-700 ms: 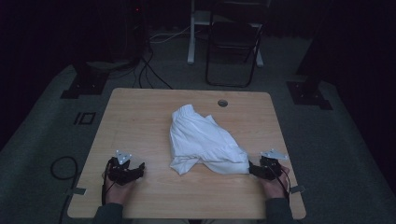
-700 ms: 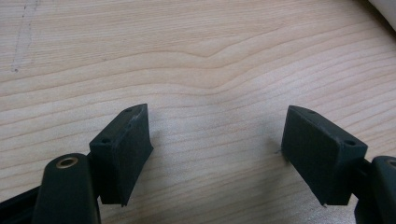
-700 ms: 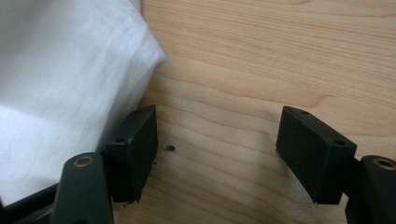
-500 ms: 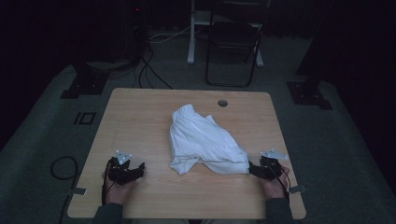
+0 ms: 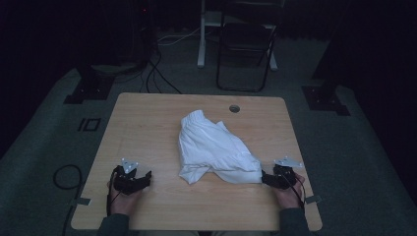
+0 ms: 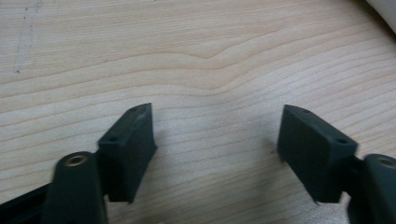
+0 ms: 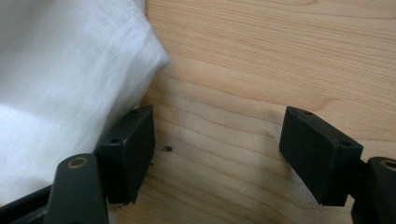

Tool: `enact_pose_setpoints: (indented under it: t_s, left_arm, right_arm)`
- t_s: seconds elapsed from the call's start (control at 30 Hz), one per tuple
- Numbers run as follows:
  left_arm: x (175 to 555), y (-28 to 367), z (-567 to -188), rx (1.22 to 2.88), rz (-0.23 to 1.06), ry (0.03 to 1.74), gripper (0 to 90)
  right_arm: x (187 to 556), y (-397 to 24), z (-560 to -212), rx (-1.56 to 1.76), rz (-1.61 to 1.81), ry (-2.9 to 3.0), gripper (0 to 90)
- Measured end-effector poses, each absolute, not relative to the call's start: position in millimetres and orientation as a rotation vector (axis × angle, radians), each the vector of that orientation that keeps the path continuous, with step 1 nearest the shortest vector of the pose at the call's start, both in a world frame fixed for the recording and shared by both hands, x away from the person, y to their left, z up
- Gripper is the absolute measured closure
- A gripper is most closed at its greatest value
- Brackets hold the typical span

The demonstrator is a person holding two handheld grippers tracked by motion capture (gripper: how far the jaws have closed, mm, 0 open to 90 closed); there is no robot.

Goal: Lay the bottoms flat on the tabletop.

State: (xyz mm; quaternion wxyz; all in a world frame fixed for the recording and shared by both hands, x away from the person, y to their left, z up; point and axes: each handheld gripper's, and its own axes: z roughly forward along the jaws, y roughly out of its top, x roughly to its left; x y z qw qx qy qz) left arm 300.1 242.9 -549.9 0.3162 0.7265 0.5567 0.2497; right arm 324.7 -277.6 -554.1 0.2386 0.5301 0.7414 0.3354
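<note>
Nothing seems to have shifted since the earlier frames — both hands rest at the near table (image 5: 147, 118) edge. Right gripper (image 5: 269, 179) gapes empty, just beside the white cloth (image 5: 211, 147)'s near corner; left gripper (image 5: 140, 181), also open, sits well apart — right is nearer.

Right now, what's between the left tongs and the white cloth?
Only bare table between the left tongs and the white cloth, per the high view.
</note>
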Motion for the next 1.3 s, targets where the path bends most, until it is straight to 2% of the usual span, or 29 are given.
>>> enact_pose_setpoints:
  t_s: [0.2, 0.47, 0.67, 0.9, 1.0, 1.13, 1.3]
  left_arm:
    - [300.0, 242.2, -547.9, 1.917, 0.635, 1.448, 38.9]
    - [299.9, 234.9, -531.9, 1.916, 0.626, 1.369, 39.8]
    - [302.5, 220.2, -518.1, 1.934, 0.636, 1.285, 39.1]
    - [312.6, 193.1, -499.6, 1.99, 0.66, 1.16, 37.5]
    - [314.4, 182.5, -495.1, 2.011, 0.628, 1.059, 37.1]
    - [318.9, 167.2, -492.8, 2.036, 0.612, 1.005, 36.6]
    - [325.2, 151.2, -489.8, 2.054, 0.569, 0.961, 43.5]
  right_arm:
    - [324.3, -278.5, -553.8, 1.456, 0.92, 2.02, 31.8]
    - [324.2, -278.6, -553.8, 1.463, 0.922, 2.01, 34.0]
    - [322.1, -280.1, -552.5, 1.473, 0.932, 2.006, 38.9]
    - [316.1, -282.0, -544.4, 1.44, 0.942, 1.978, 39.4]
    - [312.9, -284.4, -539.3, 1.437, 0.961, 1.957, 39.2]
    - [308.3, -286.8, -531.4, 1.431, 0.996, 1.936, 39.2]
    - [305.0, -281.5, -522.6, 1.412, 1.035, 1.916, 39.2]
